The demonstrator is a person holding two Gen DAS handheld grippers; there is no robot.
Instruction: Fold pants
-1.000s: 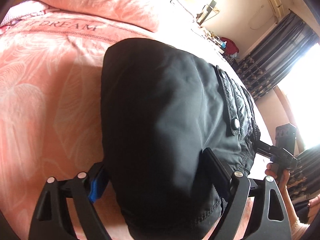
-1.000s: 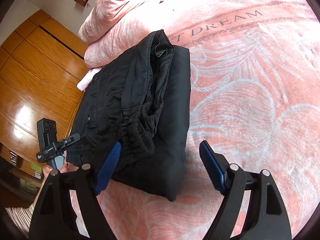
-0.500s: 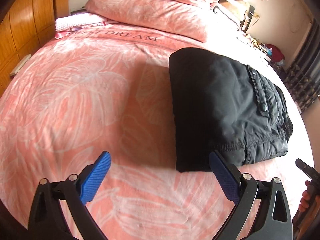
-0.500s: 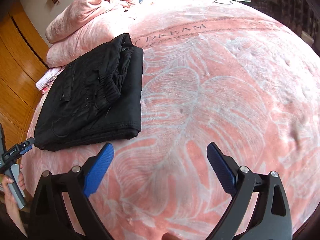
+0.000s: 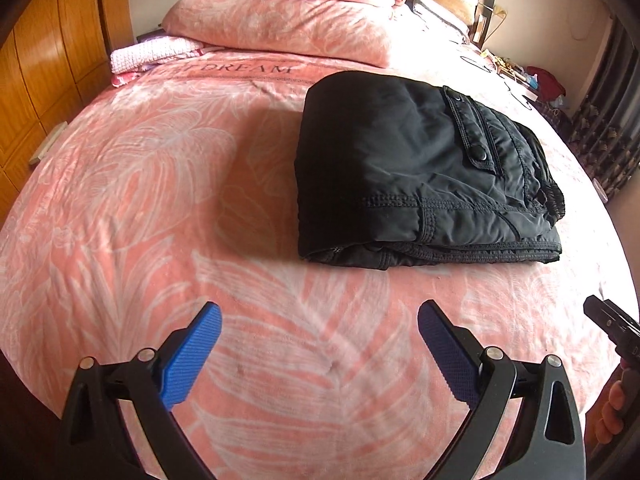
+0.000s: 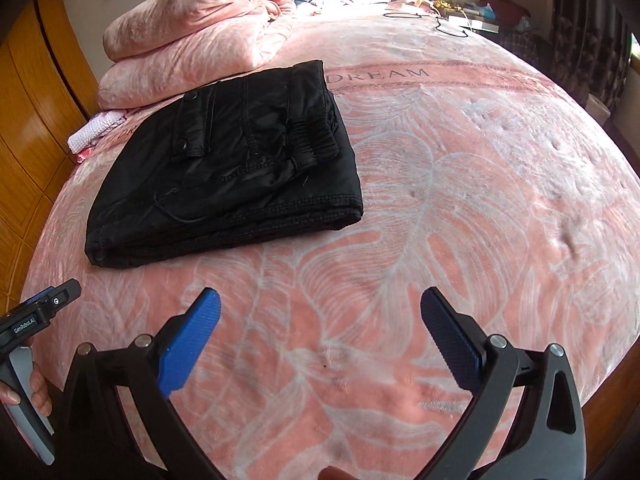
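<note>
The black pants (image 5: 412, 168) lie folded into a compact rectangle on the pink bed (image 5: 160, 184), pocket flap and elastic waistband on top. They also show in the right wrist view (image 6: 232, 172). My left gripper (image 5: 318, 316) is open and empty, held back from the pants above the bed's near edge. My right gripper (image 6: 320, 300) is open and empty, also clear of the pants, which lie up and to its left. Nothing touches the pants.
Folded pink quilts (image 5: 288, 20) and a small pink towel (image 5: 152, 54) lie at the head of the bed. Wooden wardrobe doors (image 5: 44, 52) stand along the left. A cluttered side table (image 6: 472, 12) and dark curtains (image 6: 584, 48) are at the far right.
Both grippers have let go of the pants and pulled back toward the bed's near edge. The pants now lie flat and folded, farther away in both views.
</note>
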